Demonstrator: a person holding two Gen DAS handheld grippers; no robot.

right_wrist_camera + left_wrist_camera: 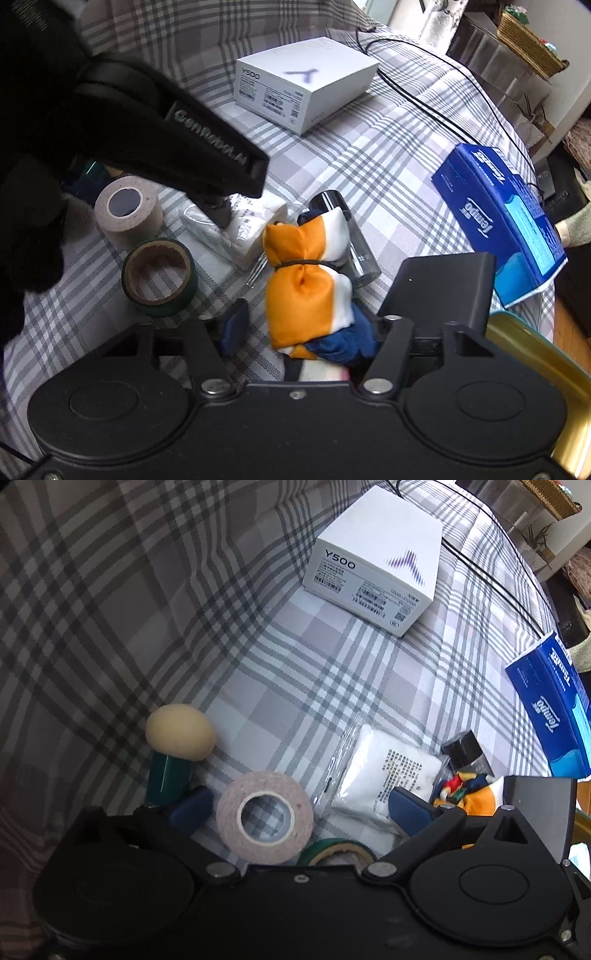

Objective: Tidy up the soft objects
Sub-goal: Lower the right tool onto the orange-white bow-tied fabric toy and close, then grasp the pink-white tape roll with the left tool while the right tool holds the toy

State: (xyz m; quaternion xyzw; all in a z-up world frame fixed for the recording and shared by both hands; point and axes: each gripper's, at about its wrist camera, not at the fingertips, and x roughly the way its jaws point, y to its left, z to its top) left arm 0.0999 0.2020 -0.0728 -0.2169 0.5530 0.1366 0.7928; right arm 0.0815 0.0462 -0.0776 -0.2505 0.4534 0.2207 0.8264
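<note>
On the plaid bedsheet lie a pale pink tape roll (265, 816), a white bagged cloth (384, 775), a beige sponge ball (180, 732) on a green handle and an orange-white-blue tied cloth bundle (306, 273). My left gripper (299, 806) is open, its blue pads either side of the pink roll, the right pad on the white bag. My right gripper (301, 325) is open around the lower end of the bundle, with its left pad (234, 325) visible and its right one hidden behind the cloth. The left gripper's body (177, 140) shows in the right wrist view.
A green tape roll (159, 277), a dark glass bottle (351, 236), a white Y500 box (306, 88) and a blue tissue pack (506, 218) lie around. A black cable (424, 99) crosses the sheet. A gold tin (546, 376) sits at the lower right.
</note>
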